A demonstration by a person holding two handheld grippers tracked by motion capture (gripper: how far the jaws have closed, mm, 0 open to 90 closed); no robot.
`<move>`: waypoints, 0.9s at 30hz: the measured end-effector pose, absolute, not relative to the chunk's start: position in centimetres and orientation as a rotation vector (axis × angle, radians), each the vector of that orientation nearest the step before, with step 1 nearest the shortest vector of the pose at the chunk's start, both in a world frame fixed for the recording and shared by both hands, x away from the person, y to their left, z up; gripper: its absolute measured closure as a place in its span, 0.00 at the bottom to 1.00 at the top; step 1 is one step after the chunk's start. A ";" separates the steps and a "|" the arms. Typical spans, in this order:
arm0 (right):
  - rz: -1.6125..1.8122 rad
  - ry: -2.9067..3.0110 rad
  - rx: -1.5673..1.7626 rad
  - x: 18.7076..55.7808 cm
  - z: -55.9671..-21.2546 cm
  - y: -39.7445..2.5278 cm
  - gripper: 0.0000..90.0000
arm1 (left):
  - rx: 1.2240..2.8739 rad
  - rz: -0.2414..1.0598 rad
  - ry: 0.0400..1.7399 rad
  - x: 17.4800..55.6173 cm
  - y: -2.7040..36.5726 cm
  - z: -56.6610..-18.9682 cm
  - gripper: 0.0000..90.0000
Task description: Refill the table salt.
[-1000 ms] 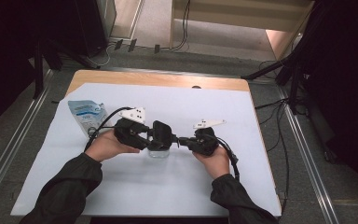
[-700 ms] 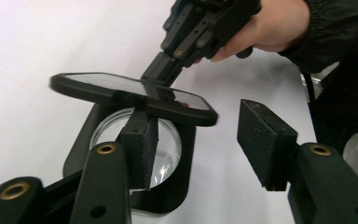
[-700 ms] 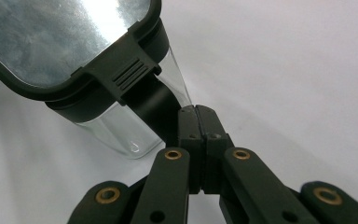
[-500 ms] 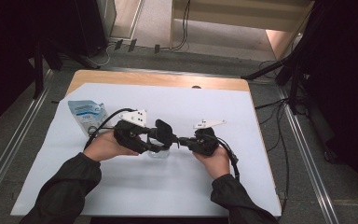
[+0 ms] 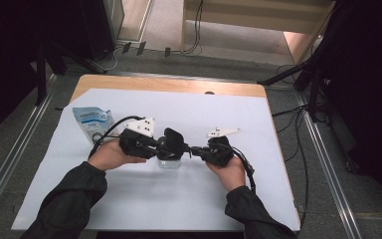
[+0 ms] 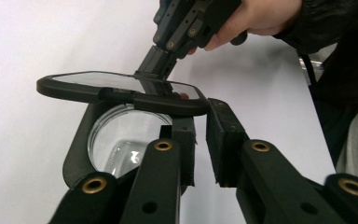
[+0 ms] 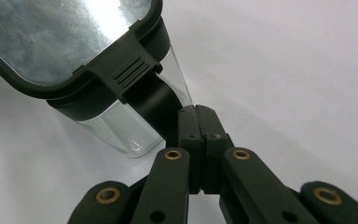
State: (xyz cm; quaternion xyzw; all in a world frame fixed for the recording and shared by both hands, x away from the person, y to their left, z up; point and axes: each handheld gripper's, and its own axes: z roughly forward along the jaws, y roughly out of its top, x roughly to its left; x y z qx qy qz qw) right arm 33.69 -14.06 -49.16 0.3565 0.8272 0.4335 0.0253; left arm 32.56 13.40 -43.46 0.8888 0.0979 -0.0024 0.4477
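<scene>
The black-rimmed hinged lid (image 6: 121, 91) of the clear glass jar (image 5: 169, 158) stands half raised, right claw (image 7: 196, 121) clamped on its latch tab, left claw (image 6: 200, 140) narrowly parted beside the rim, opening unfinished.

A white sheet (image 5: 144, 194) covers most of a wooden table (image 5: 169, 84). Near the sheet's middle stands a small clear container (image 5: 169, 160) with a black lid (image 5: 175, 142). The left gripper (image 5: 155, 146) reaches it from the left, held in the person's left hand (image 5: 110, 155). The right gripper (image 5: 195, 150) meets it from the right, held in the right hand (image 5: 227, 169). Whether either gripper's jaws are closed cannot be made out here. Left of the container and farther back, a pale blue pouch (image 5: 92, 120) lies on the sheet, well apart.
</scene>
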 end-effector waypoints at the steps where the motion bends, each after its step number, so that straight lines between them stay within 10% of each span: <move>1: 1.340 2.557 1.102 33.7 -49.2 -14.1 1.00 | 2.202 0.000 0.245 32.5 13.3 -43.4 0.93; 27: 1.358 2.517 1.145 33.3 -49.4 -13.9 1.00 | 2.166 -0.008 0.278 32.5 10.3 -43.3 0.94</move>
